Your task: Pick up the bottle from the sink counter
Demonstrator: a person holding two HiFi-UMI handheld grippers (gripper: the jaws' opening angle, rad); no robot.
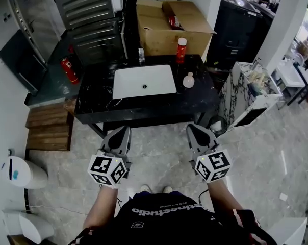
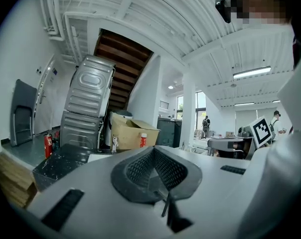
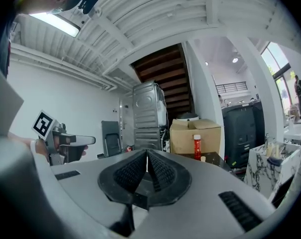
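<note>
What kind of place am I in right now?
Probably a studio or workshop with a mock washroom corner: a black marble sink counter with a white basin, an open cardboard box behind it and a fire extinguisher beside it.

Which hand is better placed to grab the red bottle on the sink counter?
Right. The red bottle stands right of the sink, roughly ahead of the right tool; the left tool would have to cross over the sink.

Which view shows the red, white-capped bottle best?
Head view: the red bottle stands whole on the black counter, just beyond the sink's far right corner, in front of the cardboard box. Both gripper views show it side-on but small and far off, with the box behind it.
</note>
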